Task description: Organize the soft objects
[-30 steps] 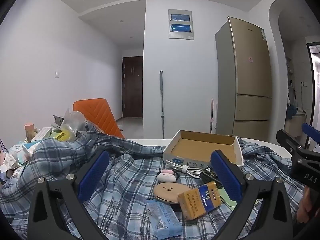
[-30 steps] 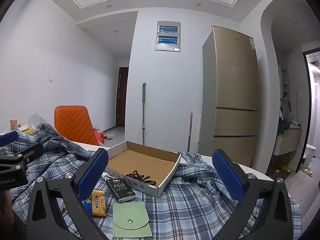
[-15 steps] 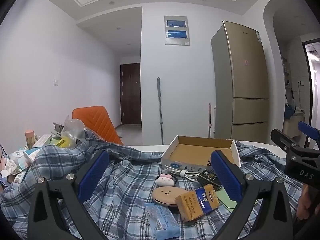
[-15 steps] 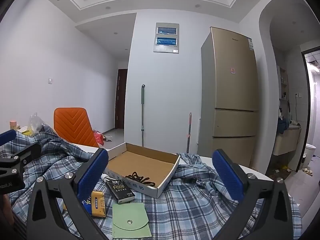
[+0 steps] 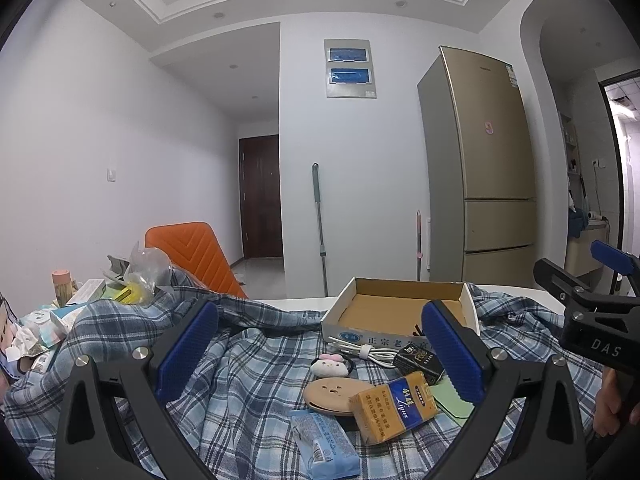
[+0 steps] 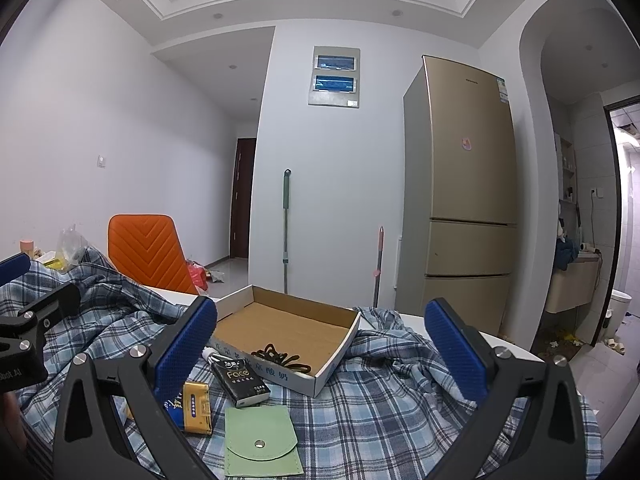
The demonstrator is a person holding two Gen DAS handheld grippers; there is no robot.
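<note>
A blue plaid shirt (image 5: pixel 256 376) (image 6: pixel 376 396) is spread over the table. On it lie a blue tissue pack (image 5: pixel 324 444), a yellow tissue pack (image 5: pixel 394 406) (image 6: pixel 196 404), a black tissue pack (image 6: pixel 240 378) (image 5: pixel 418 360), a green snap pouch (image 6: pixel 260 440), a tan round pouch (image 5: pixel 330 394), a small plush (image 5: pixel 330 364) and a white cable (image 5: pixel 364 350). An open cardboard box (image 5: pixel 400 312) (image 6: pixel 288 328) holds a dark cord (image 6: pixel 284 358). My left gripper (image 5: pixel 320 344) is open above these items. My right gripper (image 6: pixel 320 342) is open near the box, holding nothing.
An orange chair (image 5: pixel 192 252) stands behind the table. Clutter with a plastic bag (image 5: pixel 144 268) and boxes fills the table's far left. A gold fridge (image 6: pixel 464 208) and two mop handles (image 6: pixel 286 232) stand at the wall. The right gripper's body (image 5: pixel 588 320) shows at the left view's right edge.
Both views have tilted up slightly, so the table items sit lower in frame. Nothing on the shirt has moved and both grippers stay open.
</note>
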